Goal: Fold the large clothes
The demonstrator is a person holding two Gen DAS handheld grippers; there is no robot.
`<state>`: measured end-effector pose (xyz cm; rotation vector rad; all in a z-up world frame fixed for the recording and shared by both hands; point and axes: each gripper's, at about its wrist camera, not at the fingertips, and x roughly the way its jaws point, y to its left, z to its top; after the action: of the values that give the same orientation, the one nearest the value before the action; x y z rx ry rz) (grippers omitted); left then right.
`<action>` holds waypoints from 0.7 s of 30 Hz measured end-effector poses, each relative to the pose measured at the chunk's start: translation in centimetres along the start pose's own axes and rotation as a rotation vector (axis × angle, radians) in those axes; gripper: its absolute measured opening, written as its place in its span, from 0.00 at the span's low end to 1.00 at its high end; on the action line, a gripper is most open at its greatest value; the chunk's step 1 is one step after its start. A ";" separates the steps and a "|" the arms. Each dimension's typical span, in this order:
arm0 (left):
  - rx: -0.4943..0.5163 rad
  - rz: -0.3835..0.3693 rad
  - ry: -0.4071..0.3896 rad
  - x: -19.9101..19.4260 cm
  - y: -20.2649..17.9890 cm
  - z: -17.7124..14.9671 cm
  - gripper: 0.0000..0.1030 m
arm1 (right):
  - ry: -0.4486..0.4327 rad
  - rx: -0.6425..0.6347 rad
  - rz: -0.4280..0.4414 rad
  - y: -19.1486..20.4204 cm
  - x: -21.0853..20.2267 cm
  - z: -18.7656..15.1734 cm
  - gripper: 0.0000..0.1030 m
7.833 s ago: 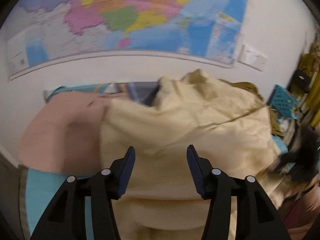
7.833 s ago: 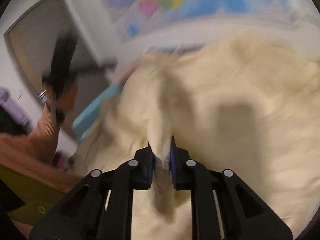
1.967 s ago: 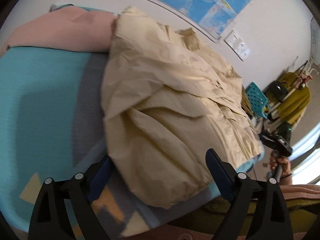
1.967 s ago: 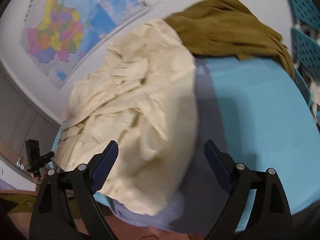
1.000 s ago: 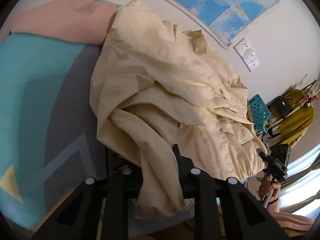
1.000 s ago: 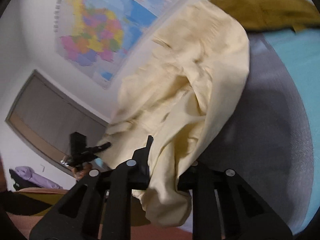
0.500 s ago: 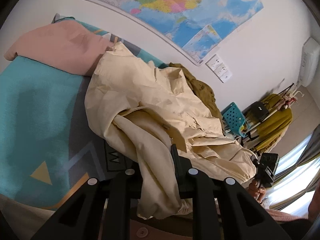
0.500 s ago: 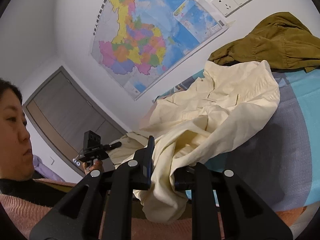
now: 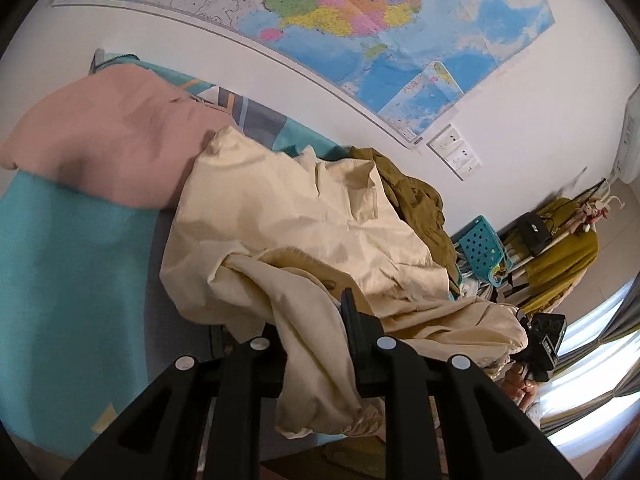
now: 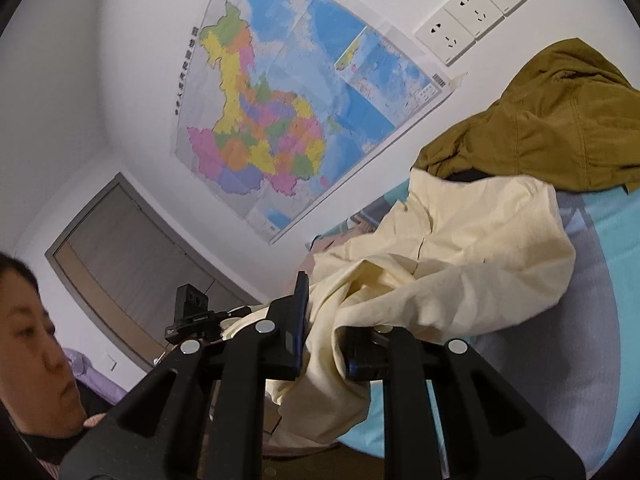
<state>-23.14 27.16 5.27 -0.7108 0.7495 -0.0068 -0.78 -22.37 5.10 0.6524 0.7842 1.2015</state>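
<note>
Left gripper (image 9: 312, 344) and right gripper (image 10: 324, 332) each clamp the cream jacket (image 9: 288, 216) hem, near bed (image 9: 60, 280) edge.

White walls throughout. Large coloured wall map (image 9: 360, 20) pinned above the bed, lower edge curling; also seen in the right wrist view (image 10: 288, 112). White socket plates (image 10: 472, 12) beside the map's corner. Bed surface (image 9: 60, 260) covered in teal with grey and yellow geometric patches. Teal perforated plastic basket (image 9: 482, 248) past the bed's far end, next to a clothes rack (image 9: 568, 232) hung with a mustard-yellow garment. White air-conditioner unit (image 9: 630, 136) high on the wall. Bright daylight through a window with grey curtains (image 9: 600, 380) at lower right. Grey-brown door with grey frame (image 10: 132, 248) at the room corner.
</note>
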 end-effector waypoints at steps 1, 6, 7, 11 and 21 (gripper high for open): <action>0.007 0.003 0.000 0.1 -0.1 0.5 0.16 | -0.004 0.010 0.000 -0.2 0.2 0.5 0.15; 0.028 0.034 0.003 0.8 -0.8 3.2 0.16 | -0.018 0.010 -0.025 -0.5 1.6 3.0 0.15; 0.031 0.040 0.004 0.9 -0.8 3.6 0.16 | -0.020 0.018 -0.023 -0.7 1.8 3.4 0.15; 0.041 0.069 0.001 1.4 -1.2 5.6 0.16 | -0.024 0.023 -0.033 -1.2 3.1 5.4 0.15; 0.075 0.158 0.000 4.1 -2.3 10.3 0.16 | -0.017 0.091 -0.065 -4.4 6.2 9.4 0.15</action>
<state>-13.10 30.43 9.36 -0.5791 0.8003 0.1087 10.32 -17.71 5.95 0.7052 0.8437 1.1047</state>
